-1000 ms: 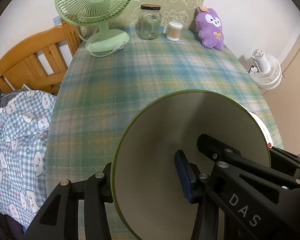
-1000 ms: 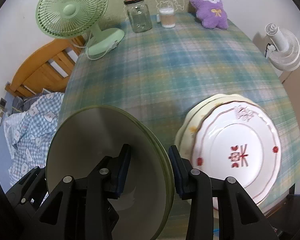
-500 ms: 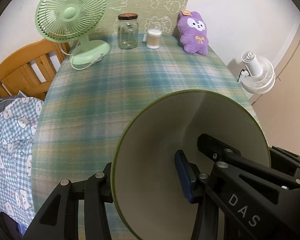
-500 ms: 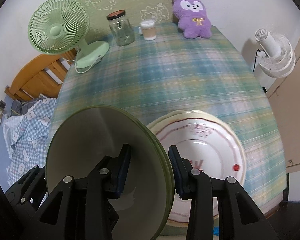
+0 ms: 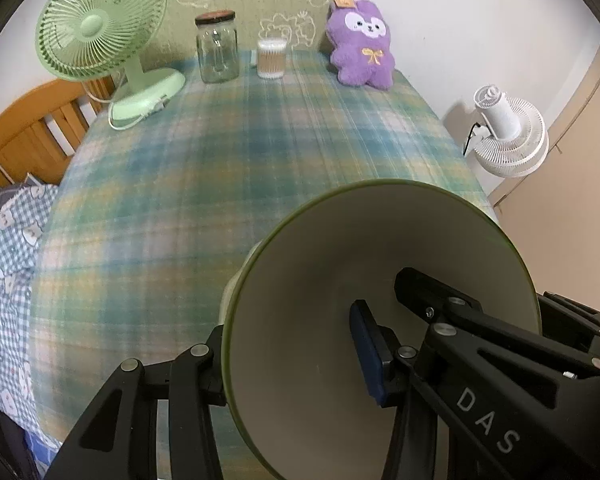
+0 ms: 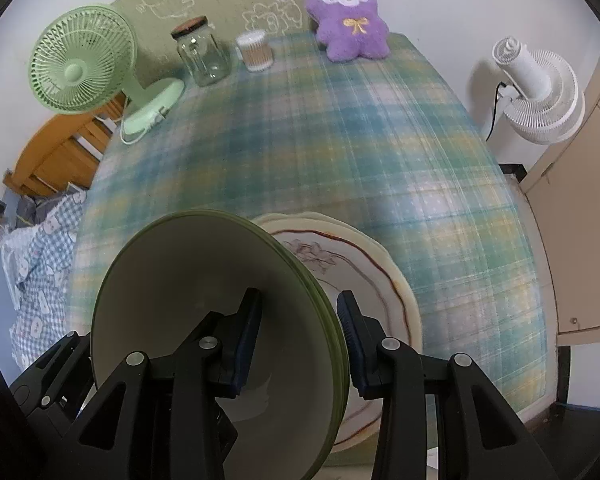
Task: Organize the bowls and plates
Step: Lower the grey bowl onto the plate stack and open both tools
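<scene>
bowls, green-rimmed and cream inside, fill the lower part of both wrist views, held on edge above the bench (image 5: 228,152) with its blue-green plaid cloth. in the left wrist view the bowl stack (image 5: 380,288) hides most of the left tool (image 5: 292,360): one blue pad (image 5: 366,356) presses the inside wall, while the other finger sits behind the rim and only its black linkage shows, so the outer contact cannot be seen. the left tool is clamped on the rim at a middling width.

in the right wrist view the bowl stack (image 6: 220,320) shows several rims nested tightly, their count hard to make out. the right tool (image 6: 300,340) grips this rim, one pad (image 6: 248,340) inside the bowl, the other pad outside against the stacked edges. whether both tools hold the same stack cannot be told for sure, though black linkage shows past the bowl's far edge in each view.

just behind the bowls, on the near part of the bench, lies a plate stack (image 6: 380,280) with scalloped red-lined edges; the bowls cover most of it and its motif is blurred.

at the bench's far end stand a green fan (image 5: 100,28), a glass jar (image 5: 217,50), a cotton swab tub (image 5: 272,58) and a purple plush toy (image 5: 360,44). beside the bench, a white fan (image 6: 536,84) and a wooden bed frame (image 5: 24,136) are partly cut off.
</scene>
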A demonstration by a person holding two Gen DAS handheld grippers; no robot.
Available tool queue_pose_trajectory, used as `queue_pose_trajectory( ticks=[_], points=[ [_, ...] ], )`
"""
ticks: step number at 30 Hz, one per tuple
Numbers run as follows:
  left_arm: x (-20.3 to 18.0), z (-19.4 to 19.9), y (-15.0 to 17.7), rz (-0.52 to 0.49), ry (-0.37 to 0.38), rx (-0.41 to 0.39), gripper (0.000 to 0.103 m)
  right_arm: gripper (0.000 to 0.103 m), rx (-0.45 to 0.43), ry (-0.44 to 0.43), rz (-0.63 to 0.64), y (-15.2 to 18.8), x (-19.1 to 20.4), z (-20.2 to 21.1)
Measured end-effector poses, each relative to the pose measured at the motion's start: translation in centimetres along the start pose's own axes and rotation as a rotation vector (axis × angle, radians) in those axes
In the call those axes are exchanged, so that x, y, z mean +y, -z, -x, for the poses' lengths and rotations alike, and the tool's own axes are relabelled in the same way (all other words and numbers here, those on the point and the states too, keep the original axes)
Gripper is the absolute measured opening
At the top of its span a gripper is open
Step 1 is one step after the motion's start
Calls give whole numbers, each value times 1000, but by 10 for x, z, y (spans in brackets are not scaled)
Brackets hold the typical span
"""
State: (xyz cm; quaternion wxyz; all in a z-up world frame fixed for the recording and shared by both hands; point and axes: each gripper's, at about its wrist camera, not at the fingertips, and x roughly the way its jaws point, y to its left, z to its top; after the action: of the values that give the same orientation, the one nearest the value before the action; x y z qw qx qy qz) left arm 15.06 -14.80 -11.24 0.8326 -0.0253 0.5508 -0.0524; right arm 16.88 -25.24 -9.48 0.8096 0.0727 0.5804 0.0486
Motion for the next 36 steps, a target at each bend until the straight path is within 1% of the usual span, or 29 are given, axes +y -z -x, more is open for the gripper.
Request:
queue_pose_trajectory(
  ticks=[8, 10, 14, 20, 27, 33, 36],
  points=[
    [-16, -20, 5, 42, -21, 59, 48, 42, 72, -12, 25, 0, -21, -21],
    [-18, -22, 5, 49, -34, 62, 48, 42, 85, -20, 33, -1, -22, -26],
    [-21, -23, 3, 56, -60, 51, 48, 42, 84, -27, 56, -4, -23, -29],
    [-21, -25, 2, 69, -74, 44, 49, 42, 81, -38, 83, -8, -21, -31],
    [-26, -23, 6, 61, -89, 27, 49, 42, 80, -55, 93, -6, -25, -31],
    [-25, -22, 8, 83, -90, 21, 54, 43, 59, -80, 108, -3, -27, -25],
    [-28, -18, 9, 82, -101, 13, 57, 43, 47, -75, 128, -1, -26, -21]
  ],
)
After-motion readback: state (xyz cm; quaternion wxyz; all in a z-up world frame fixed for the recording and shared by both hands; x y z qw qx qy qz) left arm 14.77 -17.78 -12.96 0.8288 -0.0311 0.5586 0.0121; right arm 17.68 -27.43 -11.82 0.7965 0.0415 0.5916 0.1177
